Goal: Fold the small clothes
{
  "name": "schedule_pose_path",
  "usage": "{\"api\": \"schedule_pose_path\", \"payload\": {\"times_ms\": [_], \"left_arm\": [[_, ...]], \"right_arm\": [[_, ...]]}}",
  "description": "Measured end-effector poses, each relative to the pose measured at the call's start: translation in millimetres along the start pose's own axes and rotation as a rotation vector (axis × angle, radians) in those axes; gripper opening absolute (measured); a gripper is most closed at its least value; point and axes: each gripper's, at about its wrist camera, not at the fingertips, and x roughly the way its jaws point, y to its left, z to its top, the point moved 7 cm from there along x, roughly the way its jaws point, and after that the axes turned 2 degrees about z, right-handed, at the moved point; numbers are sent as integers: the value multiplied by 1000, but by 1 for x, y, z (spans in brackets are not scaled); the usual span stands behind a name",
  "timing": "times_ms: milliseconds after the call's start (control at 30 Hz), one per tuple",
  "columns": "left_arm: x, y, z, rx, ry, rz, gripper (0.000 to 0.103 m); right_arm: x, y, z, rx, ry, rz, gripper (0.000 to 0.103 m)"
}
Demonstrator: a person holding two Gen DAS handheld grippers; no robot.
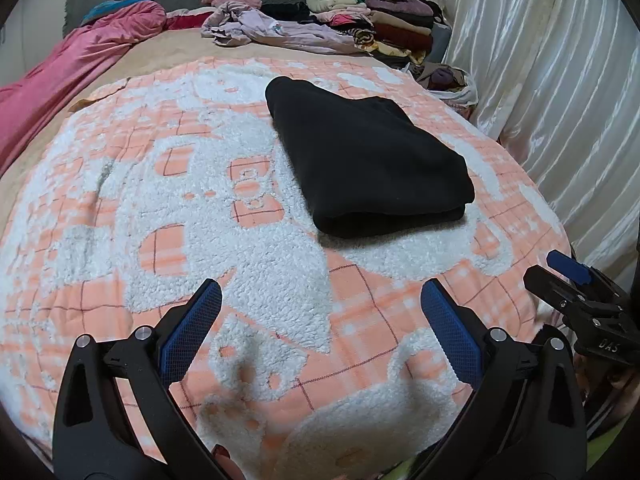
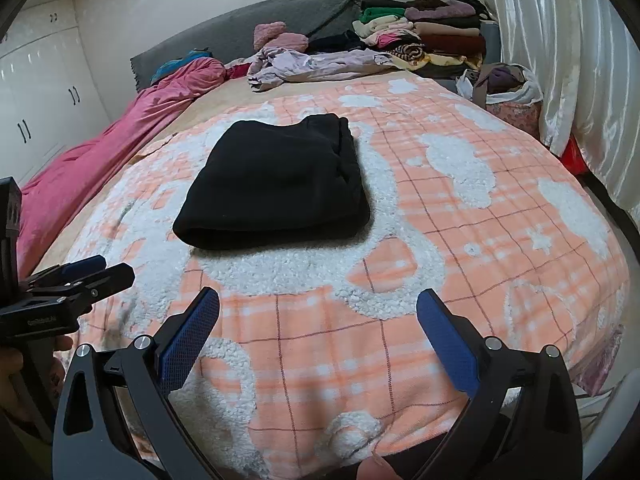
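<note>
**Black on Orange Check**

The folded garment [image 1: 368, 164] was plain black. It lay on a blanket [image 1: 168, 208] of orange-and-white check with fluffy white patches. Beyond the garment, a quilt [image 1: 68, 68] was pink, the headboard cover [image 2: 256, 36] grey. Both grippers' pads [image 1: 192, 328] were blue on black frames.

Room bright, soft even light. Shiny glare on white curtain [image 1: 560, 80]. Small dark shadow under black folded cloth [image 2: 276, 184]. Edges bent round, corners black. Middle sharp, edges blurry.
</note>
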Motion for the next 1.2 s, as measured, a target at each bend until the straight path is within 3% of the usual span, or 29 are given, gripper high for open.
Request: {"api": "schedule_pose_path", "payload": {"times_ms": [1200], "left_arm": [[-6,2,1,11,-5,32,94]], "right_arm": [[-1,-1,-1,3,3,-14,98]]}}
